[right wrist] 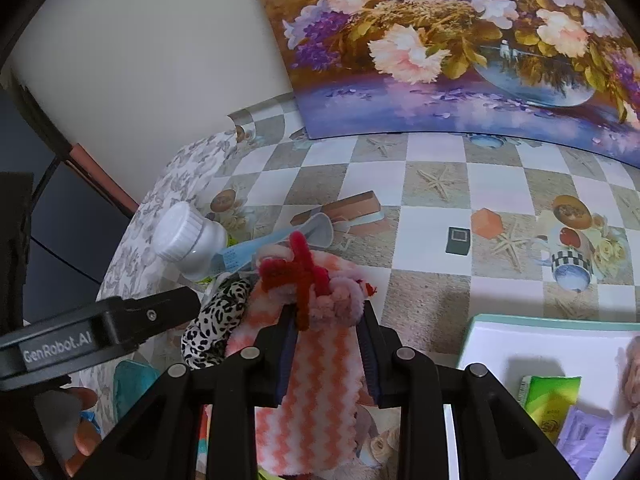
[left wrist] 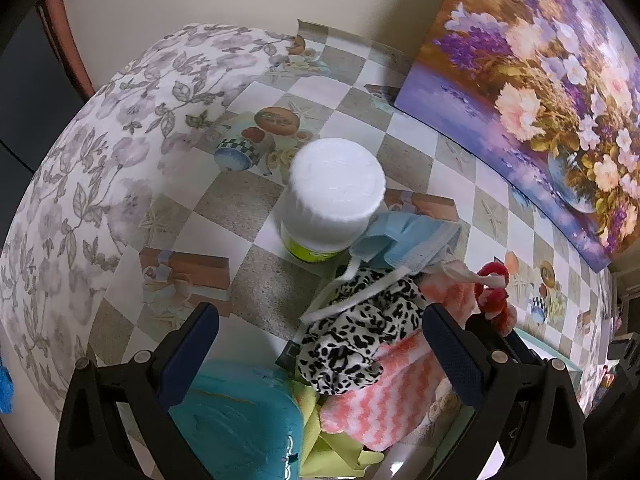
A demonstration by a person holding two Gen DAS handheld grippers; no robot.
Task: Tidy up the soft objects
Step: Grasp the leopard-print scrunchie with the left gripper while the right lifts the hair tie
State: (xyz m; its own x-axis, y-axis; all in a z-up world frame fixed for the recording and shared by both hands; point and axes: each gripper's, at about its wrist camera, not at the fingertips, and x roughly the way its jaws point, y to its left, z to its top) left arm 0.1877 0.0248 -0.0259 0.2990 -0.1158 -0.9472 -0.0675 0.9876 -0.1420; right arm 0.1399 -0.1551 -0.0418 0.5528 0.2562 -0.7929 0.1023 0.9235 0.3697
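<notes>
Right tongs [right wrist: 326,316], narrowed onto a red and pink fuzzy bundle [right wrist: 316,280], over the pink zigzag cloth [right wrist: 308,392]. Left tongs [left wrist: 320,344], spread wide, holding nothing, above the pile on the table [left wrist: 240,200]: teal cloth [left wrist: 240,432], zigzag cloth, leopard-print cloth [left wrist: 360,332], blue face mask [left wrist: 404,240], beside a white-capped bottle [left wrist: 332,196]. White tray [right wrist: 520,344] at right, holding a green packet [right wrist: 554,400].
</notes>
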